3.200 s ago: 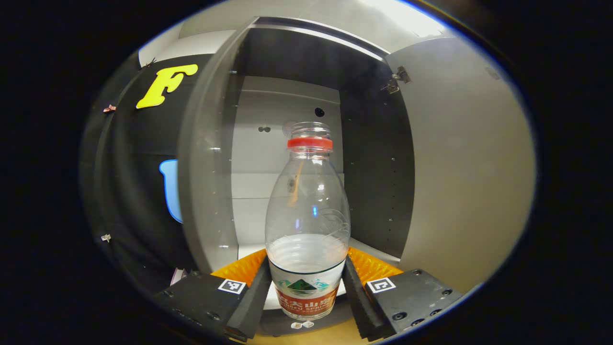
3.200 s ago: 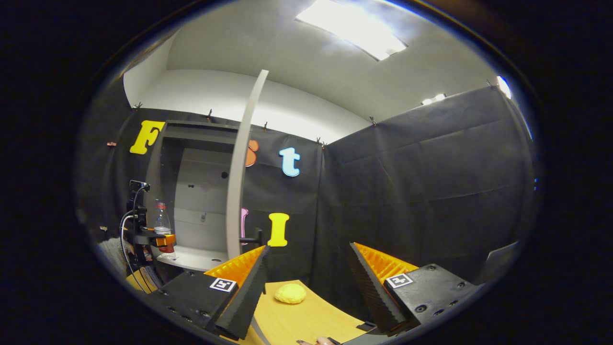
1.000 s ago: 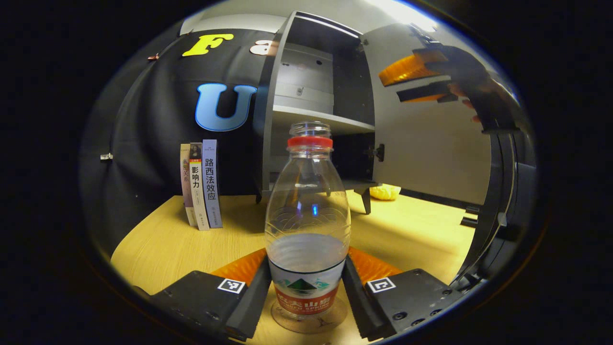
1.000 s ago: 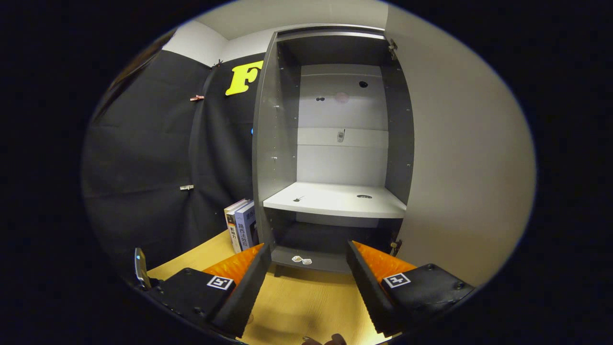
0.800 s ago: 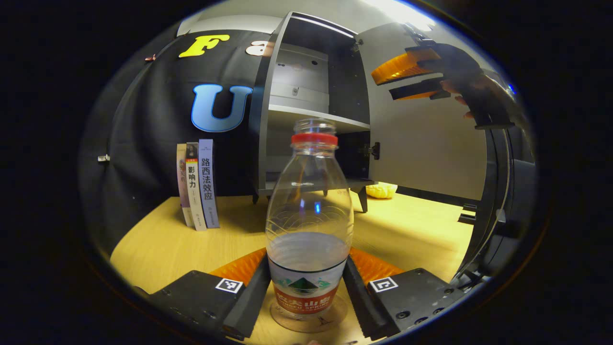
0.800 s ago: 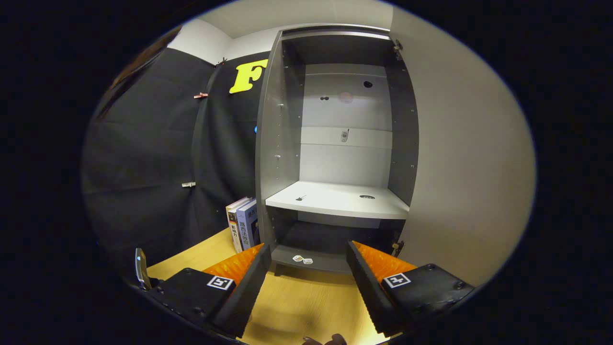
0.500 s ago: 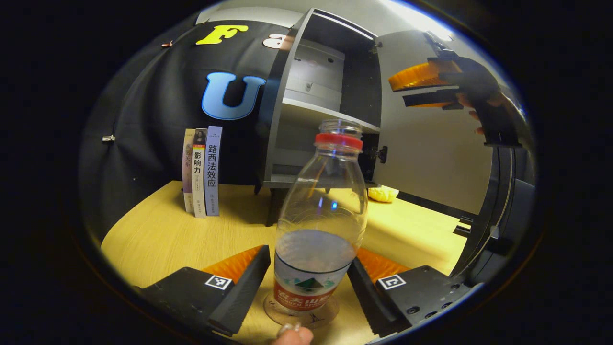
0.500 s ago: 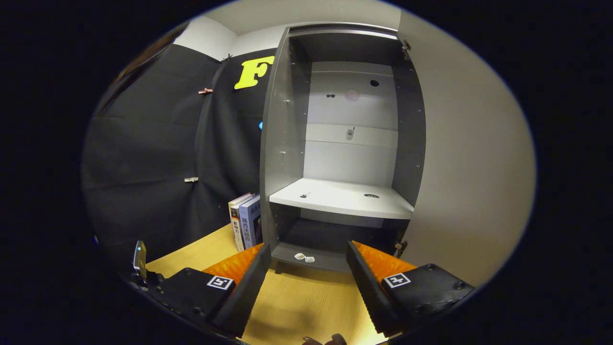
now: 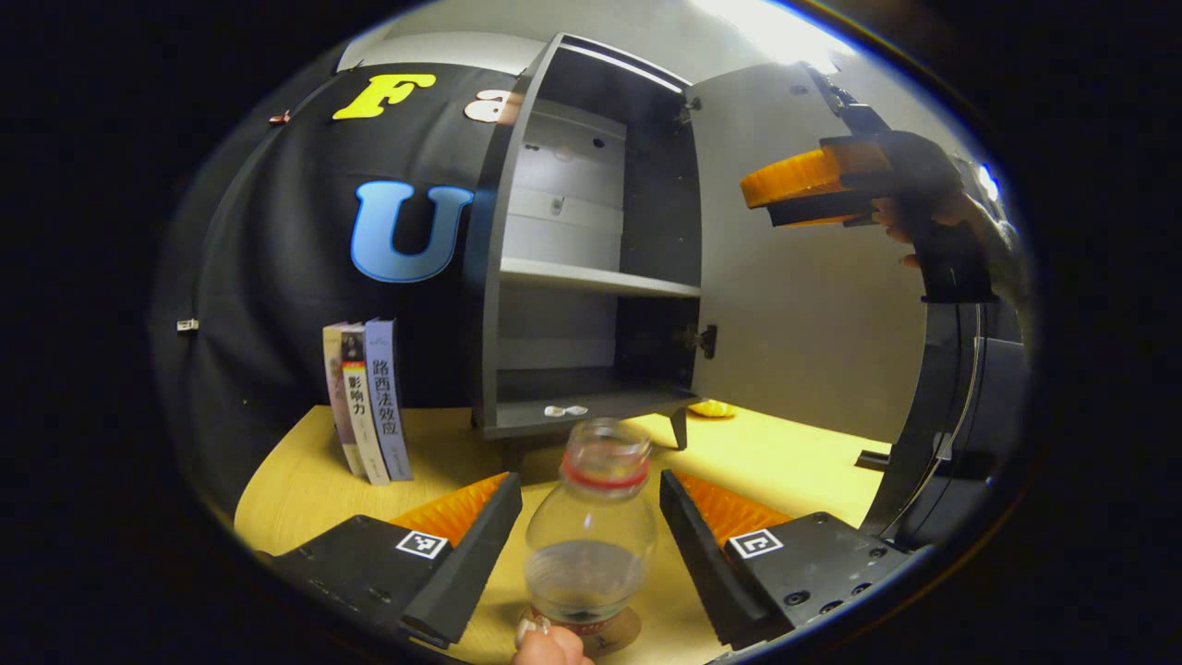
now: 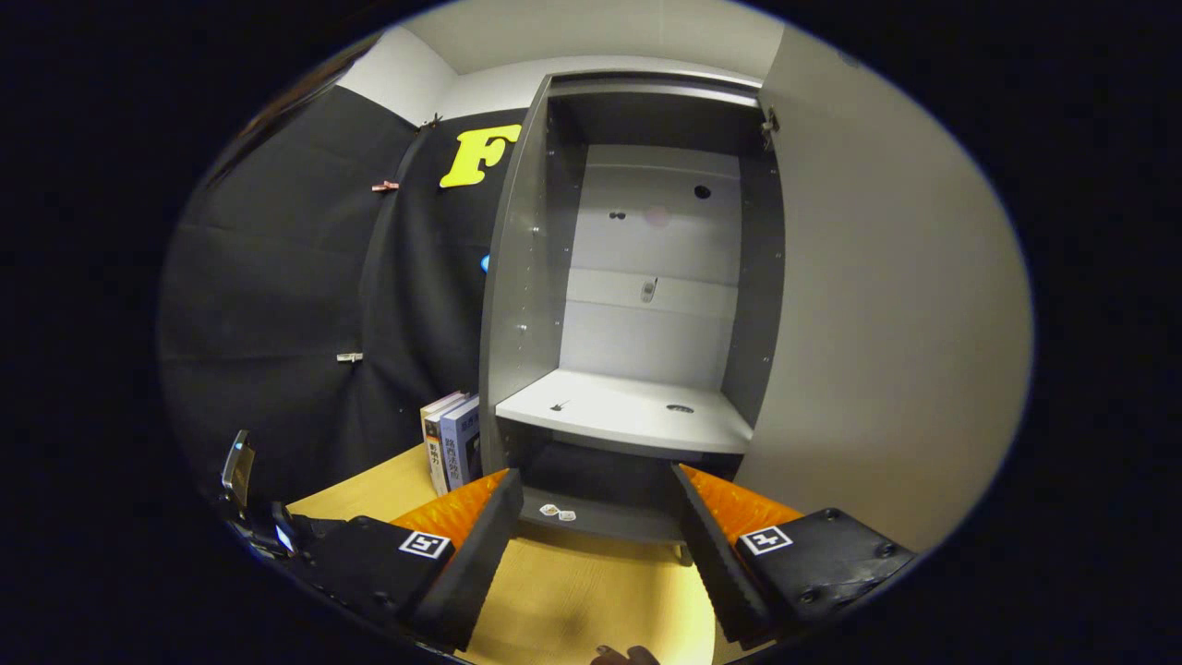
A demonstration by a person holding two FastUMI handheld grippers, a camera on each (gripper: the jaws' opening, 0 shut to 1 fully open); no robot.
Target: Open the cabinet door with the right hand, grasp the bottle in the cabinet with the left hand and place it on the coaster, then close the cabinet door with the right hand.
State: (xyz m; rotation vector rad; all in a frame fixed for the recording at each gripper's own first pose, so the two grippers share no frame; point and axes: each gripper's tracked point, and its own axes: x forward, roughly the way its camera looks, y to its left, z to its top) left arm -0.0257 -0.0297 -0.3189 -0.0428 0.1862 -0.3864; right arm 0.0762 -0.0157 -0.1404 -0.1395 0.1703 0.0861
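**Bottle standing on the coaster, both grippers spread**

In the left gripper view, the clear plastic bottle with a red neck ring and a little water in it (image 9: pixel 591 526) stood at the lower centre of the frame, in the gap between the left gripper's (image 9: pixel 591 545) two fingers and touching neither of them. The fingers were spread wide apart, holding nothing. The bottle was upright, its long axis vertical and its uncapped mouth pointing up, and its base rested on the round brown coaster (image 9: pixel 621 631) on the yellow wooden table (image 9: pixel 305 471). A fingertip (image 9: pixel 545 645) showed at the bottom edge, just beside the bottle's base.

The right gripper (image 9: pixel 766 199) appeared in the upper right of that view, held level in a hand (image 9: pixel 923 217) in front of the open pale grey cabinet door (image 9: pixel 794 323), its fingers parted with nothing between them. Whether it touched the door could not be told.

In the right gripper view, the right gripper (image 10: pixel 591 545) faced the tall dark grey cabinet (image 10: pixel 517 305), with the white shelf (image 10: pixel 628 411) at mid-frame and the door (image 10: pixel 886 305) at the right.

Three upright books (image 9: pixel 365 402) stood at the left of the cabinet.
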